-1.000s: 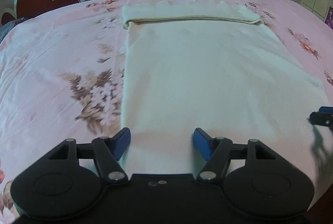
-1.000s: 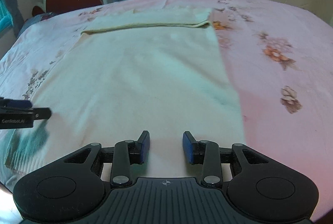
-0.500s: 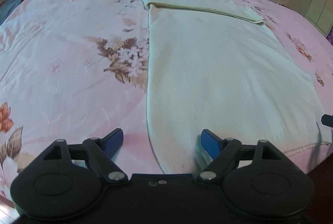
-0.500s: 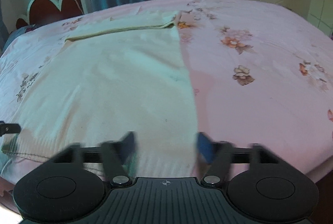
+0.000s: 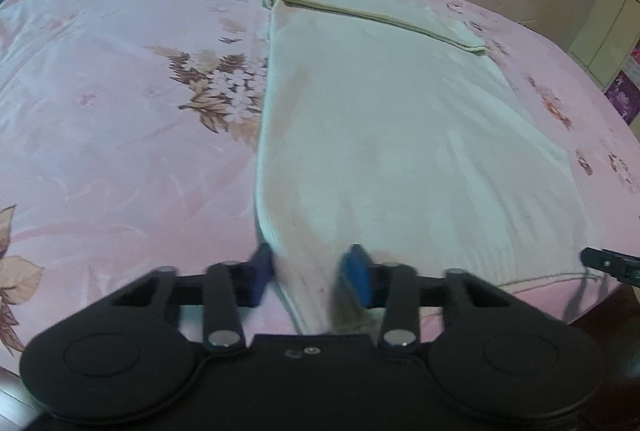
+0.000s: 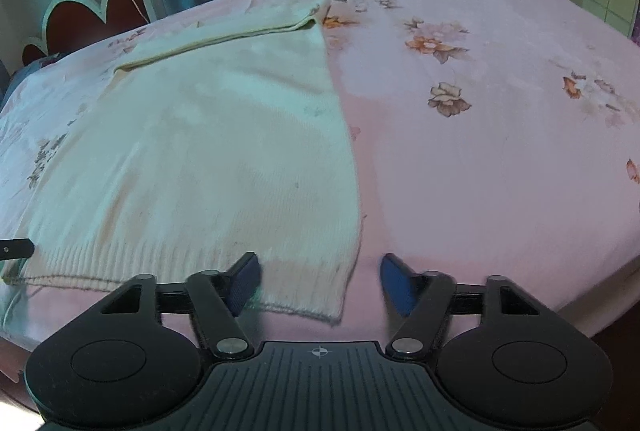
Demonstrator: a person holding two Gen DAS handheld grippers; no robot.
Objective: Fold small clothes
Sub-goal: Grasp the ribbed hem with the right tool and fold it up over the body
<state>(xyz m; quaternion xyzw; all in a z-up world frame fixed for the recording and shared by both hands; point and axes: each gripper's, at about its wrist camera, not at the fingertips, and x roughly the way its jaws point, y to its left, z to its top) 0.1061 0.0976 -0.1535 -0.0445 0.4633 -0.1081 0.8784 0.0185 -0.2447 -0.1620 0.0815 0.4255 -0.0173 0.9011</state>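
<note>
The soft, limp cream knitted sweater [image 6: 208, 167] (light, I judged) wanted gripping at its near ribbed hem corners, where the left gripper [image 5: 308, 277] and right gripper [image 6: 318, 281] stood open, empty.

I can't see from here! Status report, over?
Both grippers, left and right, open at near hem corners. Sweater flat on bed, far end folded. Nothing blocking.

**No legible writing**

No text, brand or number can be read in either view — the right gripper [image 6: 318, 281] body shows only a small crosshair mark at 6 o'clock, and the left gripper [image 5: 308, 273] body two tiny round marks.
</note>
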